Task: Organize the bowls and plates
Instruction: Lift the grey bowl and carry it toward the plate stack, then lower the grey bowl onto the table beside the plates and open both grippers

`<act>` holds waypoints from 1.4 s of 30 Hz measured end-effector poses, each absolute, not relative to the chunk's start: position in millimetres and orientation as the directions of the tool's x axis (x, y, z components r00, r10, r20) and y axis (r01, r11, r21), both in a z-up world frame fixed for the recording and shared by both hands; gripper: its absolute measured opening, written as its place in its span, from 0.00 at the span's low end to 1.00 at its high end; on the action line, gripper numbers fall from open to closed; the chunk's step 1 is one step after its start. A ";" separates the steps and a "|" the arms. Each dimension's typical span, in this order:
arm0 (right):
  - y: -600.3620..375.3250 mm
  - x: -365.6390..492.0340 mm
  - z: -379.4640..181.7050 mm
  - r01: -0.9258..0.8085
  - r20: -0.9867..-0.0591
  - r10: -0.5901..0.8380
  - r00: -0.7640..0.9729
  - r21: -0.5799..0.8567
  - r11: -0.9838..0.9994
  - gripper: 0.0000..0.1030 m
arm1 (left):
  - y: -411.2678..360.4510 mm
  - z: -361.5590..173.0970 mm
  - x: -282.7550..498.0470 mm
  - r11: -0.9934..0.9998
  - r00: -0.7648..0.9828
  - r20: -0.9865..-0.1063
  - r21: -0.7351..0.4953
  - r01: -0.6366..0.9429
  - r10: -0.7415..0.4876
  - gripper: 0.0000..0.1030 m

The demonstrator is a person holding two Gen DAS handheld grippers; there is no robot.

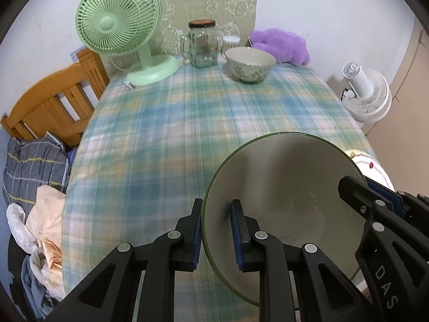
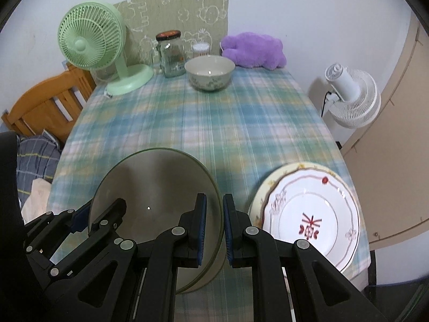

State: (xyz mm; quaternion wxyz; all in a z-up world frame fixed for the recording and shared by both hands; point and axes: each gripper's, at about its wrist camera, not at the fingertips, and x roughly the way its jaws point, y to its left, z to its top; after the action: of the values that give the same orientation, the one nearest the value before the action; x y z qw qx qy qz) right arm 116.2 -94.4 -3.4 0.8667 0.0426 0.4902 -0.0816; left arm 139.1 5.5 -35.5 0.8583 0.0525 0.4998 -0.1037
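Note:
A large cream bowl with a green rim (image 1: pixel 281 182) (image 2: pixel 155 185) hangs tilted over the near end of the table. My left gripper (image 1: pixel 218 228) (image 2: pixel 103 206) is shut on its left rim, one pad inside and one outside. My right gripper (image 2: pixel 214 222) (image 1: pixel 356 185) is shut on the opposite rim in the same way. A smaller patterned bowl (image 1: pixel 250 64) (image 2: pixel 209 72) stands at the far end of the table. Two stacked plates (image 2: pixel 311 214) (image 1: pixel 372 166), the top one white with a red motif, lie at the near right corner.
The table wears a blue-green plaid cloth (image 1: pixel 174 123). At its far end stand a green fan (image 1: pixel 120 26), a glass jar (image 1: pixel 202 44) and a purple plush toy (image 1: pixel 281 44). A wooden chair (image 1: pixel 53 102) and piled clothes sit to the left, a white fan (image 2: pixel 351 94) to the right.

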 end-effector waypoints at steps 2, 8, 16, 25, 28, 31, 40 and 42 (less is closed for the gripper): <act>-95.2 114.0 -9.7 0.187 -0.866 -0.098 0.490 -0.005 0.982 0.15 | 4.9 -40.7 137.3 0.973 0.468 -0.875 -0.017 0.231 -0.127 0.17; -95.7 111.6 -25.4 0.188 -0.886 -0.110 0.450 -0.027 0.982 0.15 | 2.3 -56.9 135.6 0.971 0.426 -0.896 -0.024 0.236 -0.126 0.17; -94.2 115.5 -42.1 0.173 -0.906 -0.106 0.409 -0.037 0.984 0.15 | 2.4 -74.5 138.8 0.971 0.380 -0.919 -0.010 0.240 -0.103 0.17; -96.9 120.6 -53.0 0.187 -0.916 -0.113 0.384 -0.043 0.981 0.15 | -3.4 -76.4 138.9 0.964 0.400 -0.913 0.026 0.265 -0.085 0.17; -97.4 120.9 -53.9 0.189 -0.916 -0.119 0.384 -0.048 0.981 0.15 | -3.3 -76.9 139.0 0.963 0.400 -0.913 0.028 0.267 -0.084 0.17; -97.6 120.8 -54.1 0.187 -0.916 -0.110 0.385 -0.039 0.982 0.18 | -2.9 -76.5 138.7 0.962 0.396 -0.913 0.018 0.273 -0.095 0.18; -93.1 112.6 -49.5 0.204 -0.917 -0.092 0.388 -0.012 0.979 0.47 | 1.1 -69.0 131.8 0.947 0.368 -0.916 -0.037 0.320 -0.160 0.47; -90.4 109.5 -44.1 0.208 -0.909 -0.094 0.405 -0.008 0.978 0.59 | 4.9 -63.5 131.0 0.944 0.366 -0.913 -0.054 0.326 -0.178 0.58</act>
State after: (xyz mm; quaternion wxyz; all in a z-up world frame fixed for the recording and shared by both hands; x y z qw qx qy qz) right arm 109.5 -90.4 -44.1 0.8366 0.0529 0.5377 -0.0901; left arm 131.0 4.9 -63.5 0.8237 0.0680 0.5418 -0.1529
